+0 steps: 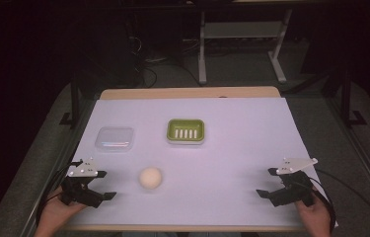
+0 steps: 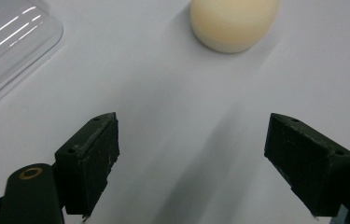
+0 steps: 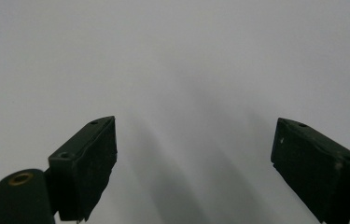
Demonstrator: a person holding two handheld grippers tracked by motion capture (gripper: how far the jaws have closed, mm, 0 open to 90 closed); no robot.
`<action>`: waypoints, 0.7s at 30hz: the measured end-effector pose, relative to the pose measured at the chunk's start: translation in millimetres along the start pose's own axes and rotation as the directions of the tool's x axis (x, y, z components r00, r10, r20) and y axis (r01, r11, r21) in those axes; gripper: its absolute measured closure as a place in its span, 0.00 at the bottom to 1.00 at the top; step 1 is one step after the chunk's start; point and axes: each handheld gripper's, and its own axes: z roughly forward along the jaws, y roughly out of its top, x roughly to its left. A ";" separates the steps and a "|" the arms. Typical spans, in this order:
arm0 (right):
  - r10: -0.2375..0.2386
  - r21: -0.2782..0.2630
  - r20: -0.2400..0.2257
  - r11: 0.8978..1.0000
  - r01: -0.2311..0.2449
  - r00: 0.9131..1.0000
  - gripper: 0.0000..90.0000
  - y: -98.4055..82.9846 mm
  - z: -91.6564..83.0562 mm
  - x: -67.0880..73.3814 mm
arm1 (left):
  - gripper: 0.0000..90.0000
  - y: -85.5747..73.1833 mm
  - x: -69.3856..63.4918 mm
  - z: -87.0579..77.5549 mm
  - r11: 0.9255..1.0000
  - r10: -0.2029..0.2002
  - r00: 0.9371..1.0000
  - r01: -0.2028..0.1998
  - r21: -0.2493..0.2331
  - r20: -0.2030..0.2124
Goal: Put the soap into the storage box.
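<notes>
You held both the left gripper and right gripper spread wide, empty, the cream soap just beside the left.

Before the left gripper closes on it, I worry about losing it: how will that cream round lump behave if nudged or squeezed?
The cream lump looks rounded with a flattish base, so it probably sits rather than rolls freely. Its smooth, matte surface suggests soap or dough, so it may slip or dent under hard jaws. The left gripper stands open and apart from it.
</notes>
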 end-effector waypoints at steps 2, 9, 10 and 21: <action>0.006 -0.003 -0.003 1.000 -0.006 1.000 0.15 0.1 -0.1 0.9 | 0.19 5.1 -1.2 0.3 1.000 0.013 1.000 -0.013 0.001 -0.003; 0.002 -0.007 -0.005 1.000 -0.002 1.000 0.15 0.1 -1.7 2.3 | 0.19 25.0 -1.7 3.7 0.999 0.036 0.999 -0.036 0.008 0.013; 0.000 -0.012 0.000 1.000 0.000 1.000 0.15 -0.4 -2.3 1.7 | 0.19 31.4 -2.6 5.0 0.998 0.054 0.998 -0.054 0.014 0.015; 0.010 -0.018 -0.005 1.000 -0.010 1.000 0.15 -1.1 -3.7 1.9 | 0.19 55.6 -8.5 16.4 0.996 0.079 0.997 -0.080 0.035 0.025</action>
